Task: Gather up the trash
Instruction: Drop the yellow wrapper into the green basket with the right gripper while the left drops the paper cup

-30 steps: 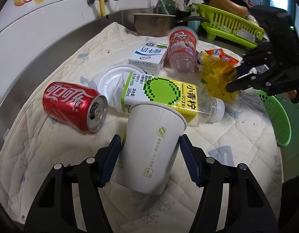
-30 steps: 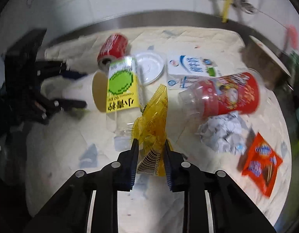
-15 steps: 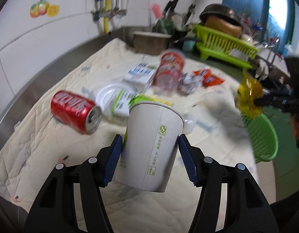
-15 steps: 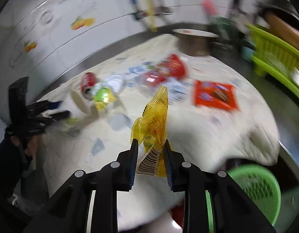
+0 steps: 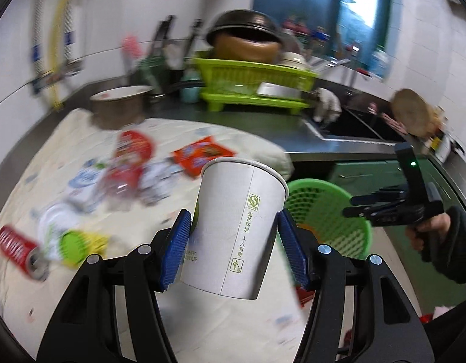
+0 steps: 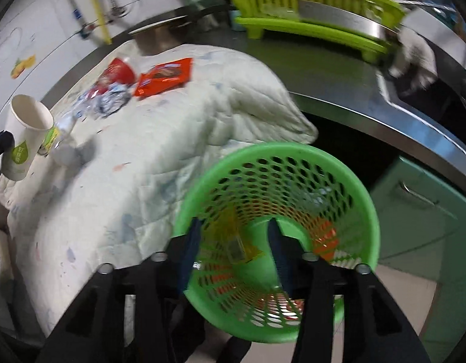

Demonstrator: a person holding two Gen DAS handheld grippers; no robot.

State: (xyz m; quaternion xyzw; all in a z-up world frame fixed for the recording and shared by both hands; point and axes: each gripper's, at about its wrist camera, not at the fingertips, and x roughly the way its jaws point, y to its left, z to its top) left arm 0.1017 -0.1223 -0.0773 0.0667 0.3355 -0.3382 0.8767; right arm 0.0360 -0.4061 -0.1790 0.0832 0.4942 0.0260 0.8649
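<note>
Over the green basket (image 6: 363,211), the right gripper (image 6: 233,251) had just been opening its jaws, and the yellow wrapper (image 6: 233,242) that it had pinched half a second earlier now lay loose between the parted pads, inside the basket's mouth and apparently dropping. That piece looked as good as collected, and the right gripper would be free for another.

Beside the basket, on the cloth side, the left gripper (image 5: 233,242) remained clenched on the white paper cup (image 5: 236,227), which had been lifted off the quilted cloth (image 5: 202,317) and carried toward the basket's rim since a second ago; it was probably next to go in.

Counted from both views, the basket held one yellow wrapper and at least one orange-red scrap (image 6: 323,239). On the cloth beyond the basket remained one red can (image 5: 18,251), one green-labelled bottle (image 5: 79,242), one white lid (image 5: 54,217), one milk carton (image 5: 82,181), one red plastic cup (image 5: 130,157), one crumpled paper ball (image 5: 157,181) and one orange snack packet (image 5: 202,154): seven pieces, though blur made the count tentative.
</note>
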